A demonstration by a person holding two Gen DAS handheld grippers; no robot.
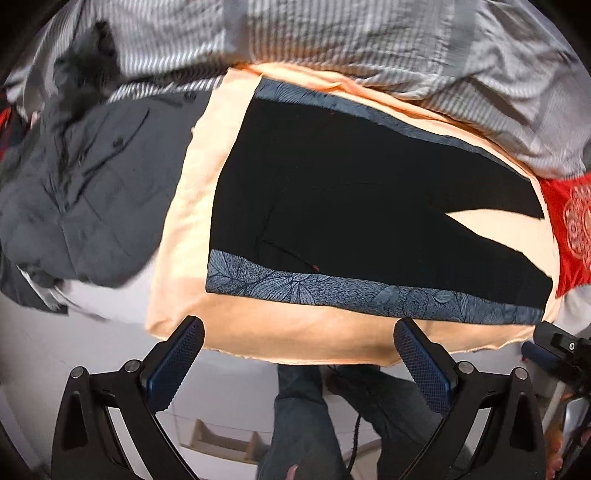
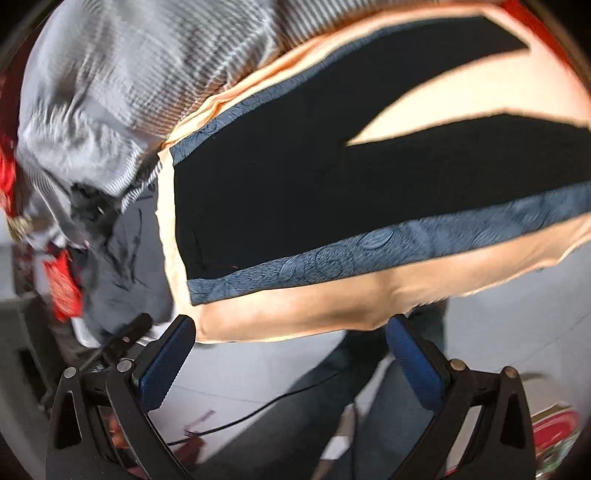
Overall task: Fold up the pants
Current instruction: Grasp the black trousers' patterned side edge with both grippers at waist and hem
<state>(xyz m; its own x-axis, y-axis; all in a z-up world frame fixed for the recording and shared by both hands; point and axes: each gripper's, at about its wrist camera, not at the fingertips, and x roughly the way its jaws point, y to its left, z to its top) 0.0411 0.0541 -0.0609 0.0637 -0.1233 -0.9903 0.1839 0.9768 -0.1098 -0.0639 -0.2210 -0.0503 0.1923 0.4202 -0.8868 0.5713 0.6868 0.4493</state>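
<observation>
Black pants (image 1: 351, 206) with grey-blue leaf-patterned side stripes (image 1: 332, 288) lie flat on a peach-coloured cloth (image 1: 295, 336), waist to the left, both legs spread apart to the right. They also show in the right wrist view (image 2: 295, 192). My left gripper (image 1: 299, 336) is open and empty, hovering just off the cloth's near edge, short of the pants. My right gripper (image 2: 291, 332) is open and empty at the same near edge. The other gripper's tip shows in each view (image 1: 561, 343), (image 2: 129, 332).
A dark grey garment (image 1: 81, 192) lies heaped left of the cloth. Grey striped bedding (image 1: 332, 33) is bunched behind it. Red patterned fabric (image 1: 570, 225) sits at the right. The person's jean-clad legs (image 1: 306, 413) and white floor are below the edge.
</observation>
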